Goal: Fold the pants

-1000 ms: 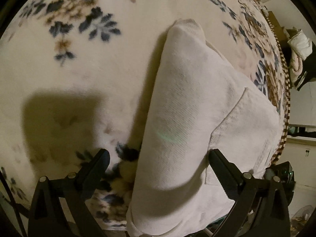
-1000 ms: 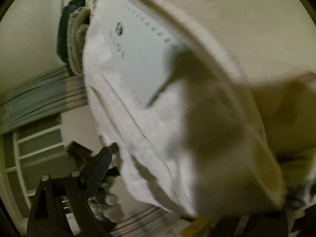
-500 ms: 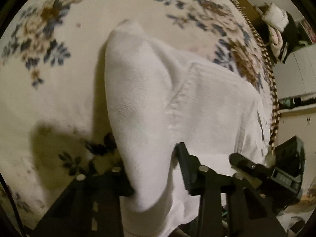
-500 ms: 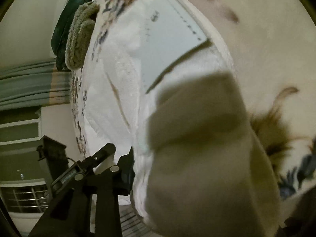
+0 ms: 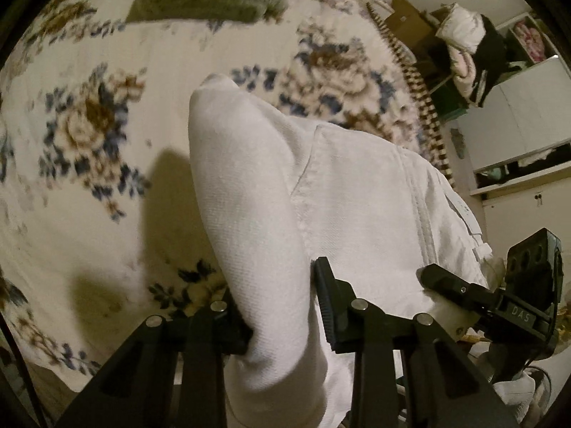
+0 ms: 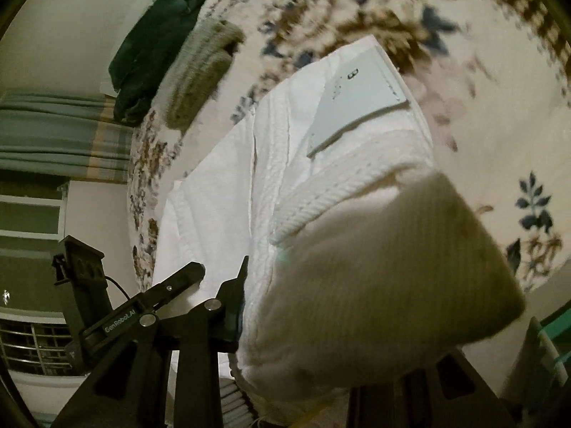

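Observation:
White pants [image 5: 342,192] lie folded into a thick bundle on a floral blanket [image 5: 89,135]. My left gripper [image 5: 282,306] is shut on the bundle's near folded edge, one finger on each side of the cloth. The right gripper [image 5: 446,285] shows at the right, clamped on the bundle's other corner. In the right wrist view the pants [image 6: 321,192] fill the middle, with a white paper tag [image 6: 357,107] on the waistband. My right gripper [image 6: 307,303] is shut on the cloth; only its left finger [image 6: 232,303] shows, the right one hidden under fabric. The left gripper [image 6: 175,281] shows beside it.
A folded olive knit garment [image 6: 200,78] and a dark green garment [image 6: 157,50] lie at the blanket's far end. The knit also shows in the left wrist view [image 5: 207,0]. White cabinets [image 5: 517,135] and piled clothes [image 5: 467,46] stand beyond the bed edge.
Both grippers closed on the pants' near edge from open, then lifted and drew the bundle back; more blanket and the knit garment came into view.

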Tool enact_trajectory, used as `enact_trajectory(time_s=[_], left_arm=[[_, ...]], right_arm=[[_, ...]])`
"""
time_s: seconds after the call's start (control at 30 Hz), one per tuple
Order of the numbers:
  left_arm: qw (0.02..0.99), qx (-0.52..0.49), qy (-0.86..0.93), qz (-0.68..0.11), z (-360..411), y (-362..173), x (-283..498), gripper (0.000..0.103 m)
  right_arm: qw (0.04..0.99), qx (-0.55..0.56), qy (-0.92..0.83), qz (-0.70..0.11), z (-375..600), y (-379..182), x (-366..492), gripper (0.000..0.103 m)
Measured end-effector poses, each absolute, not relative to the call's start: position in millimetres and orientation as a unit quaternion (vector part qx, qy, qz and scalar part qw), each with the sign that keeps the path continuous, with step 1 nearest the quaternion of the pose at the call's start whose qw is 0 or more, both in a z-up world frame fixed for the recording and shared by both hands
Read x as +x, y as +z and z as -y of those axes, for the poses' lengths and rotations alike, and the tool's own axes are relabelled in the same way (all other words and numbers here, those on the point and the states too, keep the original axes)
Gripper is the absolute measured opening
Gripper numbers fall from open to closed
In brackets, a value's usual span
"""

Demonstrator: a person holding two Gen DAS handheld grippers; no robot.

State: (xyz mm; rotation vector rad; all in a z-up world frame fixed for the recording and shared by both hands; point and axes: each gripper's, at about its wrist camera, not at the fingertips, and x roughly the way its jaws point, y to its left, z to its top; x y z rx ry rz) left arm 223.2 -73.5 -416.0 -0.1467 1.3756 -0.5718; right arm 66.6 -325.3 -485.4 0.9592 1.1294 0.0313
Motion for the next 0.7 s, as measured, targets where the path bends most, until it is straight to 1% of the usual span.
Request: enact_trajectory(time_s=[0.1, 0.2, 0.33, 0.43, 0.53, 0.7], left_arm=[[0.743, -0.065, -0.271, -0.609, 68, -379, 245, 0.027], [0.755, -0.07, -0.268, -0.594, 61, -352, 279, 0.027], [0.777, -0.074, -0.253, -0.571, 51, -325, 352, 0.027], [0.792, -0.082, -0.244, -0.554, 43, -321, 418, 0.027], [0.806, -0.076, -0.229, -0.541, 41, -329, 489, 0.027], [0.819, -0.073, -0.215, -0.527, 26, -363, 605, 0.027]], right_arm=[[0.752, 0.434, 0.013, -0.496, 319, -447, 74, 0.034], [0.767, 0.433, 0.024, -0.473, 311, -413, 99, 0.034], [0.779, 0.44, 0.045, -0.445, 303, -385, 175, 0.034], [0.789, 0.436, 0.065, -0.428, 296, -378, 249, 0.034], [0.799, 0.427, 0.087, -0.415, 292, -380, 334, 0.034], [0.806, 0.414, 0.122, -0.404, 289, -407, 477, 0.034]])
